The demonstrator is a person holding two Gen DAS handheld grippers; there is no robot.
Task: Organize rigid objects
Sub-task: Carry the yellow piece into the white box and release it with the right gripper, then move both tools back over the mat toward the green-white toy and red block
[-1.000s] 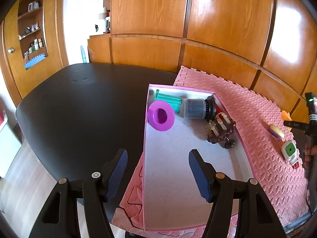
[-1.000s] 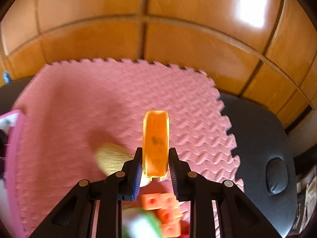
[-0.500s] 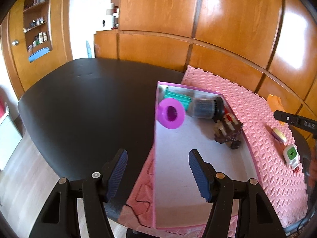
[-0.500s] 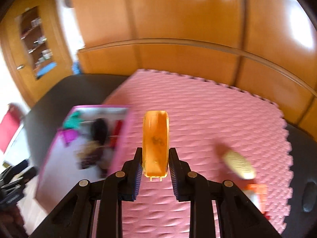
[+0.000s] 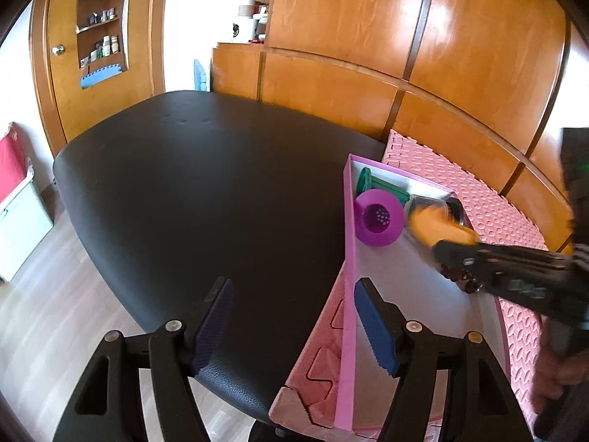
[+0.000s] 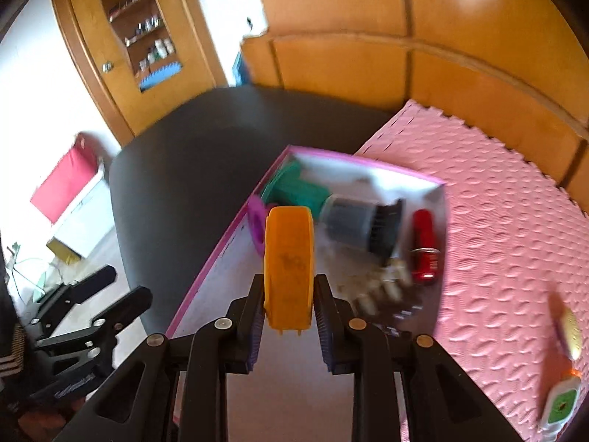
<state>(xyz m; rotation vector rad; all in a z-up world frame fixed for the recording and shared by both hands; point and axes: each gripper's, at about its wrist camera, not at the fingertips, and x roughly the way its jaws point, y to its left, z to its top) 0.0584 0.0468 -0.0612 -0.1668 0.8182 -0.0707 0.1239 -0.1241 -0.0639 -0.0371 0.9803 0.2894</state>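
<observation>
My right gripper [image 6: 289, 326] is shut on an orange plastic piece [image 6: 289, 265] and holds it above the pink-rimmed white box [image 6: 206, 276]. The box holds a green part [image 6: 298, 191], a purple funnel [image 6: 256, 221], a grey cylinder [image 6: 353, 221], a red can [image 6: 423, 246] and a brown toy [image 6: 383, 294]. In the left wrist view the right gripper [image 5: 441, 248] carries the orange piece [image 5: 438, 226] over the box [image 5: 349, 258] beside the purple funnel [image 5: 377, 217]. My left gripper [image 5: 294, 328] is open and empty at the box's near left edge.
The box sits on a pink foam mat [image 6: 508, 243] on a black table [image 5: 206, 191]. A yellow oval piece [image 6: 568, 331] and a green-and-white item [image 6: 561, 403] lie on the mat at right. Wooden wall panels stand behind.
My right gripper has swung left with the orange piece, from above the mat to above the box. My left gripper has shifted left, toward the box's left edge.
</observation>
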